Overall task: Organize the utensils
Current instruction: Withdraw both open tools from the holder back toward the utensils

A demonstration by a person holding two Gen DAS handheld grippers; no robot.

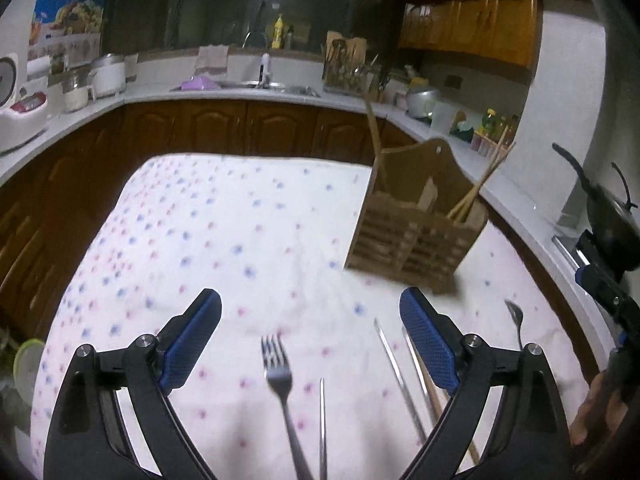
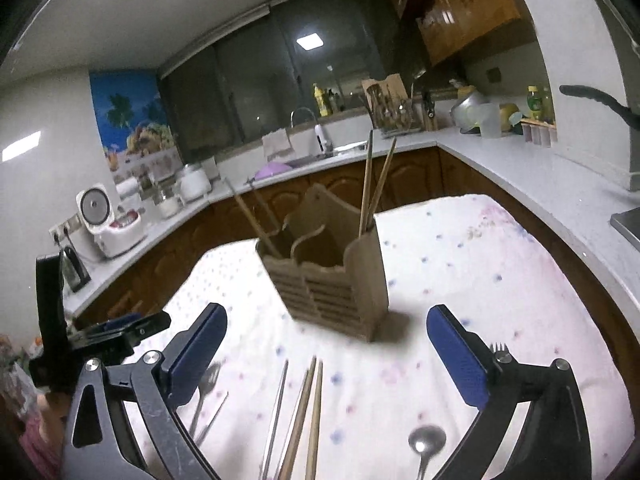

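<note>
Both grippers are spread wide and empty; we hold nothing yet. Left gripper (image 1: 310,338) has the fork (image 1: 278,376) lying between its fingers, tines pointing away from us, with a thin metal chopstick (image 1: 322,428) just to its right; a second metal chopstick (image 1: 400,380) and a wooden one run under the right-hand pad (image 1: 428,344); the spoon (image 1: 516,320) sits outside that pad, further right. The wooden caddy (image 1: 416,228) stands ahead and right of the left gripper, already carrying a few wooden chopsticks in its outer slots. From the right gripper (image 2: 326,344) we see a wooden chopstick pair (image 2: 310,412) and a metal chopstick (image 2: 276,416) between the fingers, the spoon bowl (image 2: 427,440) near the right pad, and a second fork's tines (image 2: 499,347) just behind it; the caddy is dead ahead, close. Risks as we read them: everything lies flat on a soft dotted cloth (image 1: 224,240), so closing low likely pinches fabric and drags the row; the pieces lie close together, so a wide close may grab two items or scissor one sideways; thin metal sticks probably slip or pivot in the pads; the caddy looks light and tall, so a long handle catching its rim or a standing chopstick could tip it; the two grippers sit side by side near the same row, so collision is plausible; both views are motion-blurred, so exact gaps are uncertain.
</note>
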